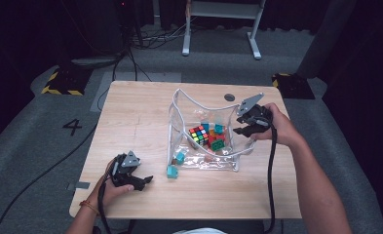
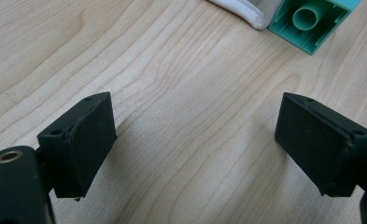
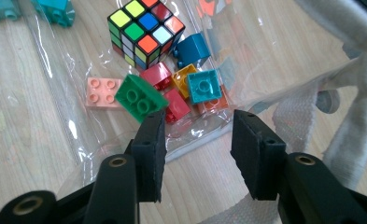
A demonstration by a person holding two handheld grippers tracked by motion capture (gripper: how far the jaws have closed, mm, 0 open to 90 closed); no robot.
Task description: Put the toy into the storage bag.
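A clear plastic bag [image 1: 179, 109] with white trim lies open on the wooden table [image 1: 130, 112]. Inside it are a Rubik's cube [image 1: 198, 134] [image 3: 144, 30] and several toy bricks, among them a green one [image 3: 139, 97], a pink one [image 3: 102, 92] and a teal one [image 3: 204, 85]. My right gripper [image 1: 238, 125] [image 3: 197, 135] stands open at the bag's right edge, its jaws over the clear film and not pressing on it. At the front left, my left gripper [image 1: 146, 182] [image 2: 197, 121] is open above bare wood. A teal brick [image 1: 172, 171] [image 2: 312, 23] lies outside the bag, just beyond it.
The bag's white strap [image 3: 358, 107] loops to the right of my right gripper. A round hole [image 1: 229, 97] sits near the table's far edge. Grey floor with cables and a white frame [image 1: 218, 29] lies beyond. Bare wood spreads left of the bag.
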